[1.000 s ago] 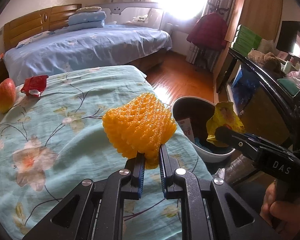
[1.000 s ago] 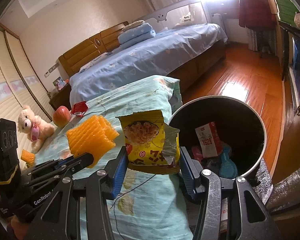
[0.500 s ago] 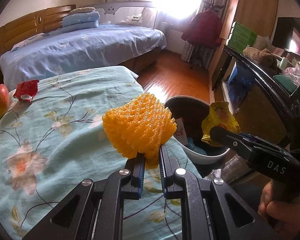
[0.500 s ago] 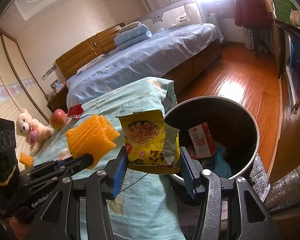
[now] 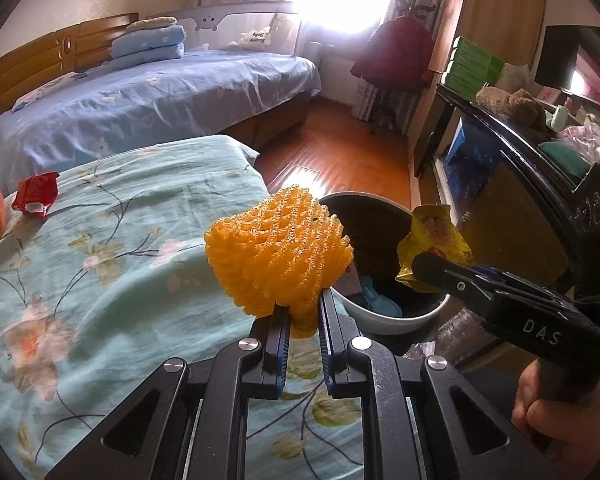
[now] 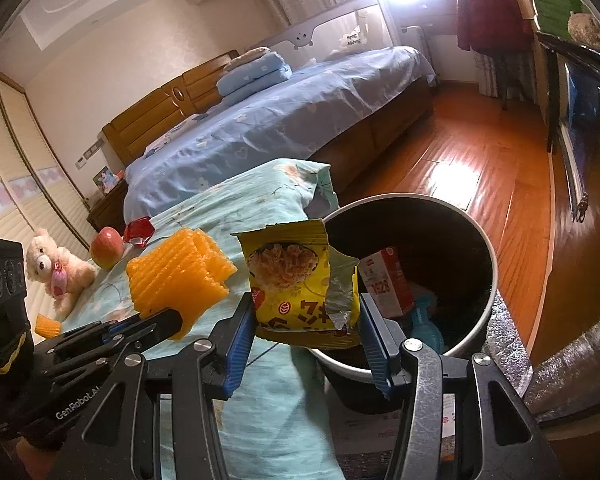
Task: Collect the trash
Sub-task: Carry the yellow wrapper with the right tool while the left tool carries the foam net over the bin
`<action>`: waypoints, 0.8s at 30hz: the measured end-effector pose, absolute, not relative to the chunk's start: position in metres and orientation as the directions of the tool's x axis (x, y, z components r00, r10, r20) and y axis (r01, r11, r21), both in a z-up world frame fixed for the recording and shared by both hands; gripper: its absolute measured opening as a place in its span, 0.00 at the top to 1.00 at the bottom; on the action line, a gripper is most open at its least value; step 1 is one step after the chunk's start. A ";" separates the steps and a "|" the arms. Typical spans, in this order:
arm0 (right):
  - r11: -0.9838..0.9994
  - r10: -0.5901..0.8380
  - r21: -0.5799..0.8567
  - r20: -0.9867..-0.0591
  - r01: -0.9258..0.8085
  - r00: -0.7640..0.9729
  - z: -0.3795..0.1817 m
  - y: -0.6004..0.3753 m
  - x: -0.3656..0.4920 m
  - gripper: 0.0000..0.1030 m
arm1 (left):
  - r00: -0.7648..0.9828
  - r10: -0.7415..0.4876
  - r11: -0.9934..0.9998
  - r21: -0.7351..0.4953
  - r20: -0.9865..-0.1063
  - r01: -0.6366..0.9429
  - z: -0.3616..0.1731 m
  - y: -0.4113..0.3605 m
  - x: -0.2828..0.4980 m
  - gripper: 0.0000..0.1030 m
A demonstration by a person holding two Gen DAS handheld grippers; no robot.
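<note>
My left gripper (image 5: 303, 312) is shut on an orange foam fruit net (image 5: 278, 258), held above the floral bedspread right beside the bin's near rim. My right gripper (image 6: 306, 316) is shut on a torn yellow snack wrapper (image 6: 300, 284), its pads pressing the wrapper's two sides, just left of the bin's rim. The round bin (image 6: 486, 260) has a pale rim and a dark inside; a red-and-white carton (image 6: 386, 282) and blue trash lie in it. In the left wrist view the wrapper (image 5: 434, 240) hangs over the bin (image 5: 384, 322).
On the teal floral bedspread (image 5: 100, 280) lie a red wrapper (image 5: 36, 194), an apple (image 6: 106, 246), a teddy bear (image 6: 56, 270) and another orange net piece (image 6: 46, 324). Beyond are a blue bed (image 5: 160, 96), wooden floor (image 6: 480, 168) and a dark cabinet (image 5: 520, 184) at the right.
The left gripper with the foam net has shifted right, toward the bin; the net now overlaps the bin's rim. The right gripper with the wrapper has barely moved.
</note>
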State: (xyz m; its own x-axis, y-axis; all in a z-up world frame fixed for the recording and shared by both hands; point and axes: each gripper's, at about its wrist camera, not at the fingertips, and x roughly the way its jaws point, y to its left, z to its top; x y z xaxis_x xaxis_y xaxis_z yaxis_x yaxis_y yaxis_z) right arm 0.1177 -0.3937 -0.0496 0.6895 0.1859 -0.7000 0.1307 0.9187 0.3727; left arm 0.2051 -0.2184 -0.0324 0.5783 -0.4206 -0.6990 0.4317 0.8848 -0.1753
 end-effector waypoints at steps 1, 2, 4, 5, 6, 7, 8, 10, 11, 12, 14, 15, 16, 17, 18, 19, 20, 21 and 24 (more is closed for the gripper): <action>0.919 0.184 0.372 -0.701 0.133 0.689 -0.050 -0.395 0.118 0.51 | 0.577 -0.422 0.884 -0.177 -0.699 0.433 -0.032 -0.219 0.205 0.88; 0.919 0.182 0.371 -0.701 0.134 0.689 -0.051 -0.396 0.118 0.51 | 0.577 -0.423 0.884 -0.177 -0.699 0.433 -0.032 -0.221 0.206 0.88; 0.919 0.180 0.371 -0.702 0.138 0.689 -0.051 -0.398 0.118 0.51 | 0.575 -0.425 0.882 -0.178 -0.699 0.436 -0.032 -0.223 0.207 0.88; 0.919 0.177 0.369 -0.703 0.140 0.689 -0.051 -0.399 0.118 0.51 | 0.574 -0.426 0.881 -0.178 -0.699 0.438 -0.033 -0.223 0.208 0.88; 0.919 0.175 0.368 -0.703 0.142 0.689 -0.051 -0.400 0.118 0.51 | 0.574 -0.427 0.881 -0.176 -0.699 0.440 -0.033 -0.224 0.208 0.88; 0.919 0.173 0.367 -0.703 0.145 0.689 -0.052 -0.401 0.118 0.51 | 0.574 -0.428 0.880 -0.176 -0.699 0.441 -0.033 -0.224 0.209 0.88; 0.918 0.171 0.367 -0.704 0.148 0.690 -0.052 -0.402 0.119 0.51 | 0.573 -0.429 0.879 -0.176 -0.698 0.443 -0.033 -0.224 0.209 0.88; 0.918 0.167 0.366 -0.704 0.152 0.690 -0.053 -0.403 0.119 0.51 | 0.572 -0.431 0.878 -0.176 -0.698 0.446 -0.033 -0.226 0.210 0.88; 0.918 0.166 0.366 -0.705 0.154 0.690 -0.053 -0.404 0.119 0.51 | 0.572 -0.431 0.877 -0.176 -0.698 0.447 -0.033 -0.227 0.211 0.88; 0.917 0.165 0.367 -0.705 0.155 0.690 -0.054 -0.405 0.119 0.51 | 0.572 -0.432 0.877 -0.176 -0.698 0.448 -0.033 -0.228 0.211 0.88; 0.917 0.163 0.366 -0.706 0.158 0.689 -0.054 -0.407 0.119 0.51 | 0.571 -0.433 0.875 -0.174 -0.697 0.451 -0.033 -0.229 0.211 0.88; 0.917 0.163 0.366 -0.707 0.159 0.688 -0.054 -0.407 0.119 0.51 | 0.571 -0.434 0.875 -0.174 -0.697 0.452 -0.033 -0.231 0.212 0.88; 0.917 0.162 0.366 -0.707 0.160 0.688 -0.054 -0.408 0.119 0.51 | 0.570 -0.434 0.874 -0.173 -0.697 0.454 -0.034 -0.231 0.212 0.88; 0.917 0.160 0.365 -0.708 0.162 0.688 -0.055 -0.410 0.120 0.51 | 0.570 -0.434 0.874 -0.172 -0.698 0.455 -0.034 -0.232 0.212 0.88; 0.917 0.158 0.364 -0.708 0.164 0.688 -0.055 -0.411 0.120 0.51 | 0.569 -0.435 0.873 -0.172 -0.698 0.457 -0.033 -0.233 0.212 0.88; 0.916 0.158 0.365 -0.709 0.166 0.688 -0.055 -0.412 0.120 0.51 | 0.569 -0.435 0.872 -0.170 -0.698 0.459 -0.033 -0.235 0.212 0.88; 0.916 0.156 0.365 -0.709 0.168 0.688 -0.055 -0.413 0.120 0.51 | 0.568 -0.436 0.871 -0.169 -0.698 0.461 -0.033 -0.236 0.213 0.88; 0.916 0.154 0.364 -0.709 0.170 0.688 -0.055 -0.414 0.121 0.51 | 0.567 -0.437 0.870 -0.168 -0.698 0.463 -0.033 -0.238 0.213 0.88; 0.915 0.149 0.363 -0.711 0.178 0.687 -0.055 -0.417 0.122 0.51 | 0.565 -0.439 0.868 -0.166 -0.699 0.468 -0.033 -0.242 0.215 0.88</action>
State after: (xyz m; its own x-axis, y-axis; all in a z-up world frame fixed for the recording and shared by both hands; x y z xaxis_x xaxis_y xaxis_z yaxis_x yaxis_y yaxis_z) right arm 0.1222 -0.4174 -0.0555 0.6870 0.1489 -0.7113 0.1775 0.9147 0.3630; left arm 0.2152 -0.2417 -0.0331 0.5646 -0.4386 -0.6992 0.4683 0.8678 -0.1662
